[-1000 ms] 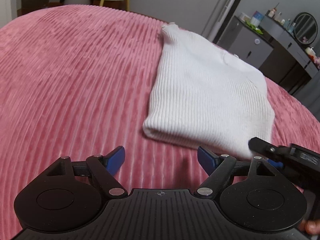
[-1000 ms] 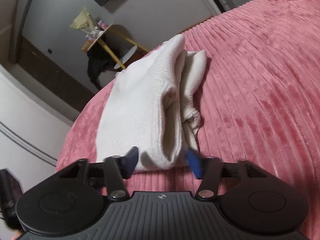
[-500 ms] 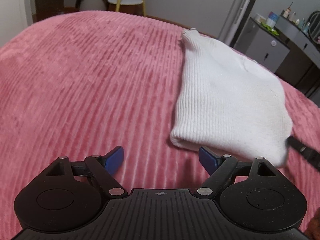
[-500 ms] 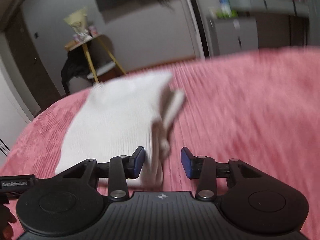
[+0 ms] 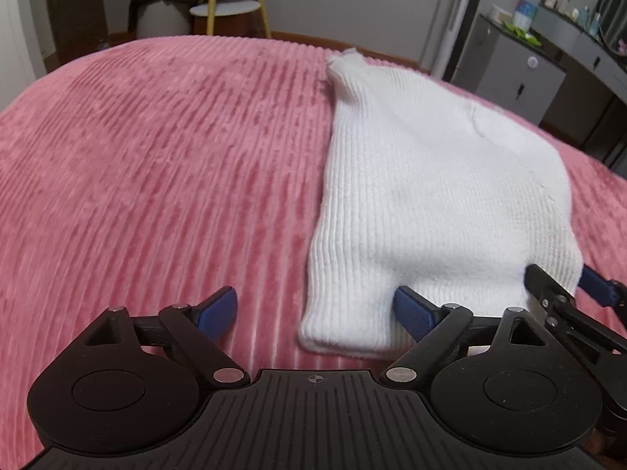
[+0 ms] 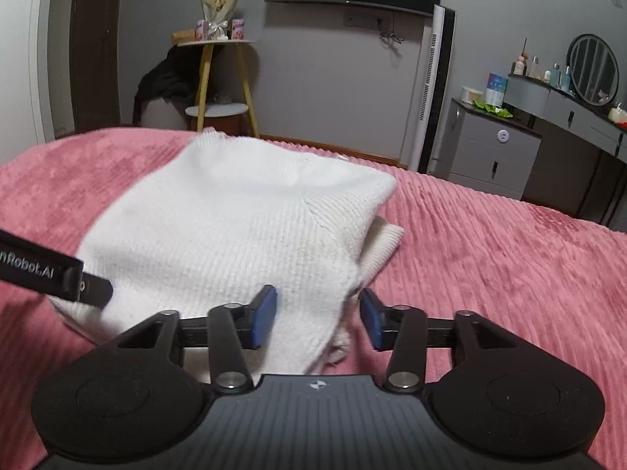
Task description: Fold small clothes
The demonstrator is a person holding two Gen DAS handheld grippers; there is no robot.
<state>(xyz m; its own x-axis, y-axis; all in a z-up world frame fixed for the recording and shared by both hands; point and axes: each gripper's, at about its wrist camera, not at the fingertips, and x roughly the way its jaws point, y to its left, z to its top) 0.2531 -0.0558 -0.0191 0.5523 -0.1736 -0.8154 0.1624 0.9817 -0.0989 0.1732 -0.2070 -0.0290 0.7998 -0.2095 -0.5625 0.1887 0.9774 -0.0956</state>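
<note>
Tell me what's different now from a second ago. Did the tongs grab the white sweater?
No grab yet. The right tongs swung round from the white sweater's open side edge to its near right corner, jaws open astride it. The left tongs slid right, open around the near left corner. The sweater stayed folded on the pink blanket.

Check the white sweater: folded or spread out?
Folded. The white sweater lies doubled on the pink bedspread, a lower layer protruding.
</note>
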